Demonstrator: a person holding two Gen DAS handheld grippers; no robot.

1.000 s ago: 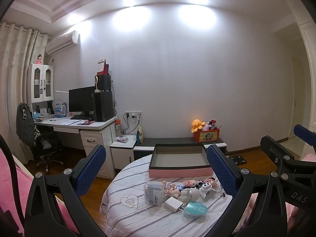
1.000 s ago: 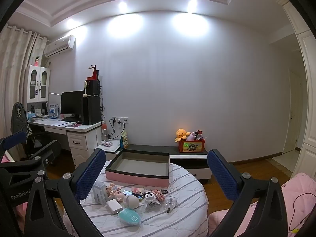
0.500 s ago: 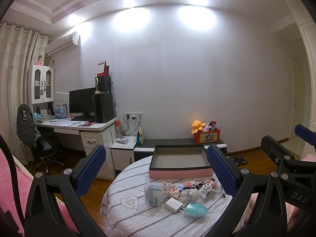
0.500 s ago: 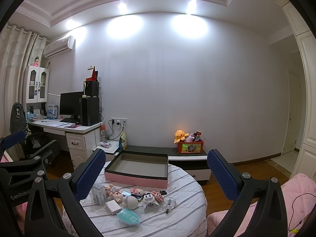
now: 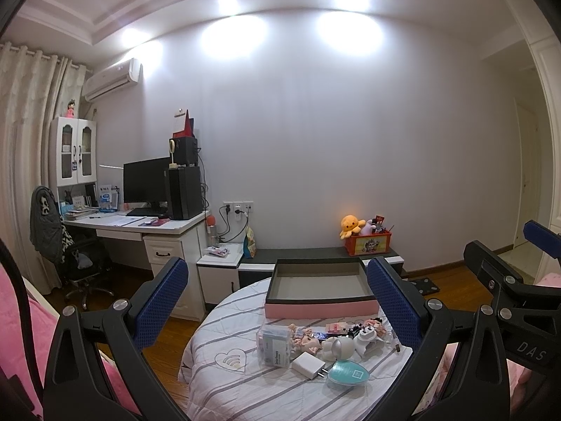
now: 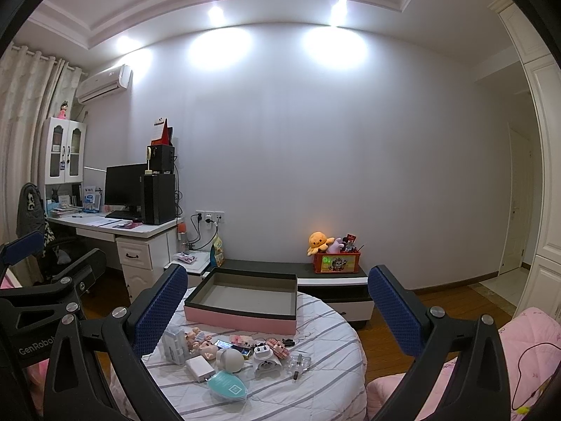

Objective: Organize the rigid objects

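Observation:
A round table with a striped white cloth [image 5: 245,396] [image 6: 326,382] carries an empty pink box with a dark rim [image 5: 320,308] [image 6: 242,319] at its far side. In front of it lies a cluster of small items: a clear plastic case [image 5: 273,347] [image 6: 173,347], a white charger [image 5: 308,365] [image 6: 200,368], a teal oval case [image 5: 347,373] [image 6: 228,389], a white plug adapter [image 6: 266,361] and small dolls [image 6: 201,342]. My left gripper [image 5: 277,301] and right gripper [image 6: 277,301] are both open and empty, held above and short of the table.
A white desk with monitor and computer tower [image 5: 154,189] stands at left, with an office chair [image 5: 56,238]. A low dark bench with an orange toy bin [image 5: 368,244] lines the wall. Pink bedding [image 6: 526,343] lies at the right. The right gripper shows at the left wrist view's right edge [image 5: 508,280].
Both views have shifted slightly; the table and box sit a little lower and closer in frame. Nothing on the table has moved.

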